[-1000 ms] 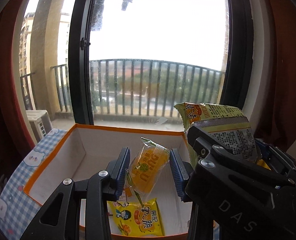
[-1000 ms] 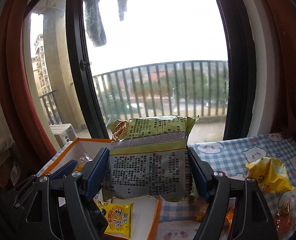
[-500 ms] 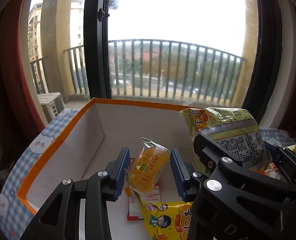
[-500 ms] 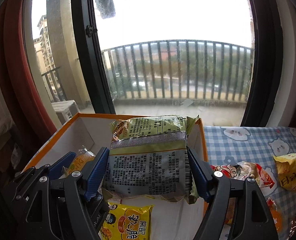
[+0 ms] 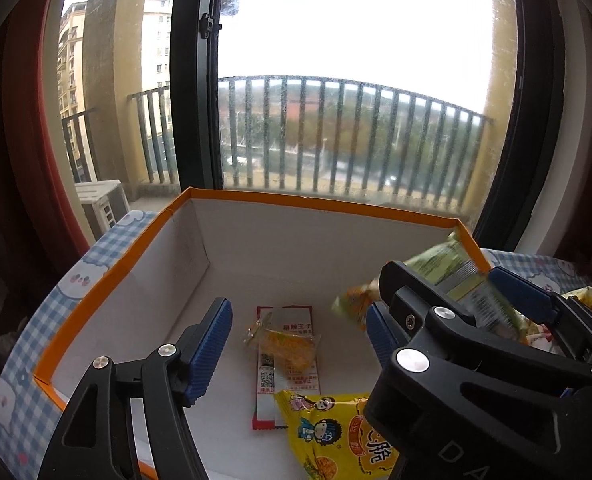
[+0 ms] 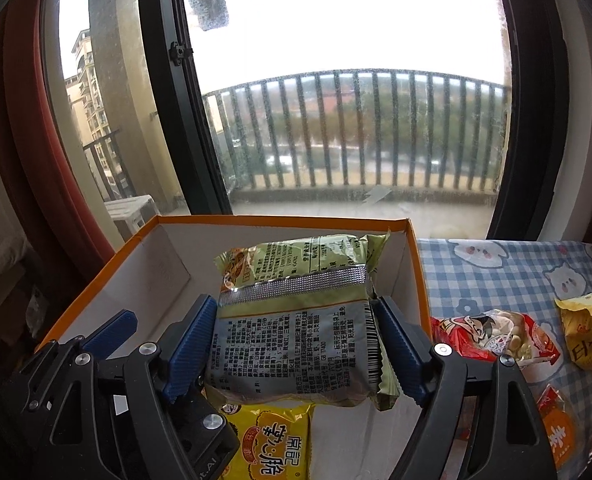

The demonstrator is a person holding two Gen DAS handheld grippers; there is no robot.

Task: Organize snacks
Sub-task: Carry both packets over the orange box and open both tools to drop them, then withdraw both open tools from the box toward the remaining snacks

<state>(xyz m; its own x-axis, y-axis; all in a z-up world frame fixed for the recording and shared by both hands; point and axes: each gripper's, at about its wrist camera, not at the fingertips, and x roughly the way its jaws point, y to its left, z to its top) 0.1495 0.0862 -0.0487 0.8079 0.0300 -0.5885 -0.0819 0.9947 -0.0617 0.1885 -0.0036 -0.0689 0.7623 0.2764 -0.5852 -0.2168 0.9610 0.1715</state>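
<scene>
Left gripper [image 5: 296, 344] jaws just opened, empty; right gripper [image 6: 296, 344] jaws opening around green packet [image 6: 292, 320].

One box [image 5: 200, 288], four packets inside, four more on the cloth [image 6: 495, 276]

The yellow snack bag [image 6: 270, 442] at six o'clock carries large Chinese characters, "脆" among them. At three o'clock, another yellow packet [image 6: 587, 334] shows Korean lettering. The black gripper body [image 5: 459, 454] shows the letters "DA".
</scene>
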